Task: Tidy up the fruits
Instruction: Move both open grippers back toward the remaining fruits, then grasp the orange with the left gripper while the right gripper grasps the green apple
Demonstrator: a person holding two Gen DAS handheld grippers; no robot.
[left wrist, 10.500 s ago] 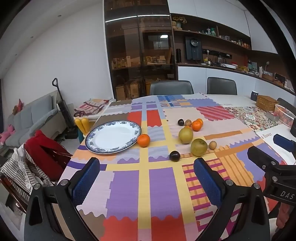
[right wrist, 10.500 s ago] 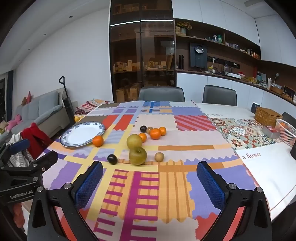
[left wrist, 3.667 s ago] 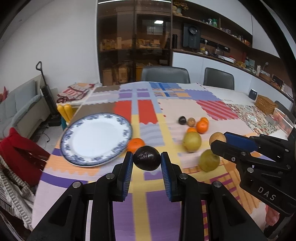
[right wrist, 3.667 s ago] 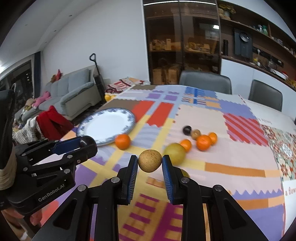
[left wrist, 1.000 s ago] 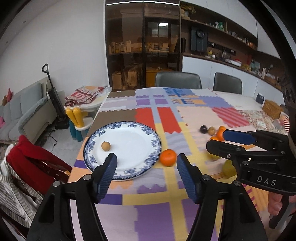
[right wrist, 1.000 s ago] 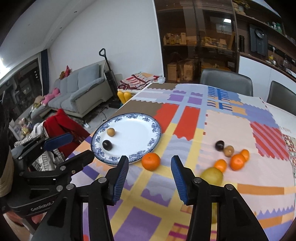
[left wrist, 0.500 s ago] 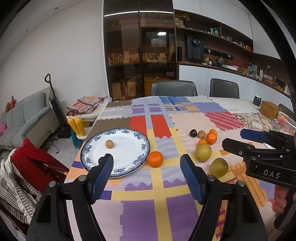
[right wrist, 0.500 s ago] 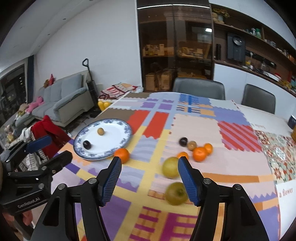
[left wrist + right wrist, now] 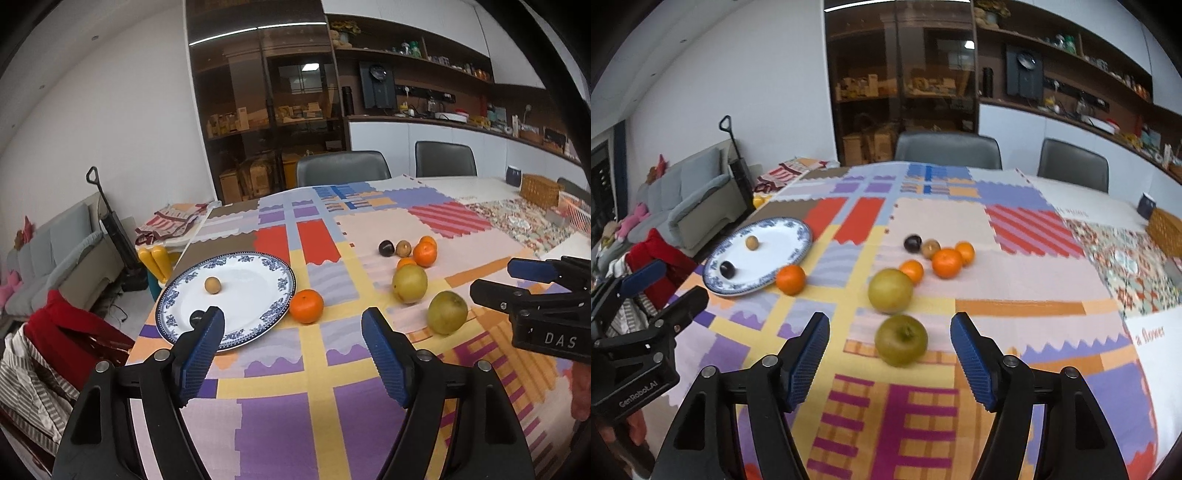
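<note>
Both tongs stand apart and hold nothing: the left gripper (image 9: 293, 338) faces the lone orange (image 9: 306, 305) just right of the plate (image 9: 258, 295), which bears two small fruits; the right gripper (image 9: 889, 349) frames the near pear (image 9: 901, 339), likely for pickup

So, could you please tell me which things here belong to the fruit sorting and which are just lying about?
Job:
plate
plum and brown fruit on it
loose orange
pears
fruit cluster

Lying about:
wicker basket
vacuum
chairs
</note>
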